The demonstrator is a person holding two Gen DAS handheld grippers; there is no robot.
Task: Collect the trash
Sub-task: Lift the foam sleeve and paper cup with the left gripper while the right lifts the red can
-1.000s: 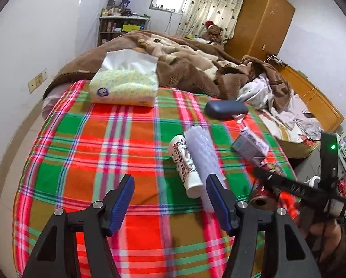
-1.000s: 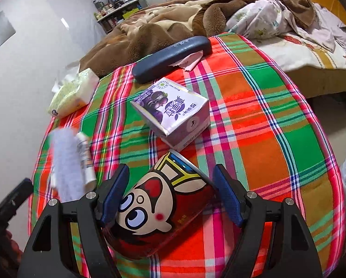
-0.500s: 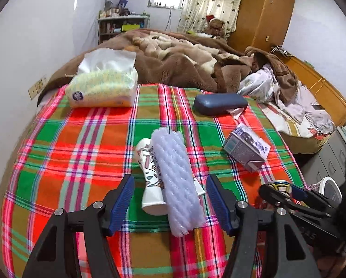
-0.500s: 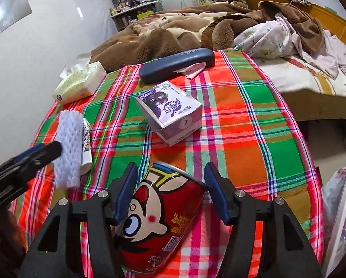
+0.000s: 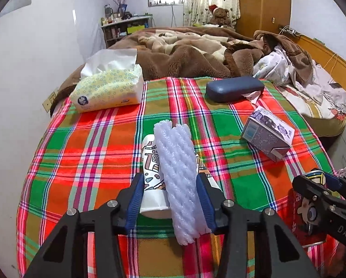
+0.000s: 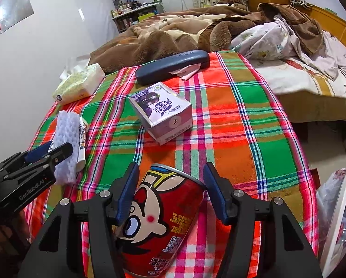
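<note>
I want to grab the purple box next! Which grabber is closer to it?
Right, probably. The right gripper, straddling the red can, sits just in front of the purple box. The left gripper, around the foam sleeve and paper cup, sits farther off.

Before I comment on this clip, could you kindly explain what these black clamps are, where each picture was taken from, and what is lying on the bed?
No robot here: a person holds a two-finger gripper in each hand, with a fisheye camera on each looking along its fingers. The left camera shows the left gripper straddling a white foam net sleeve and a patterned paper cup; I cannot tell whether it is clamped. The right camera shows the right gripper open around a red cartoon can, one finger apart from it. On the plaid blanket also lie a purple carton, a dark glasses case and a tissue pack.
</note>
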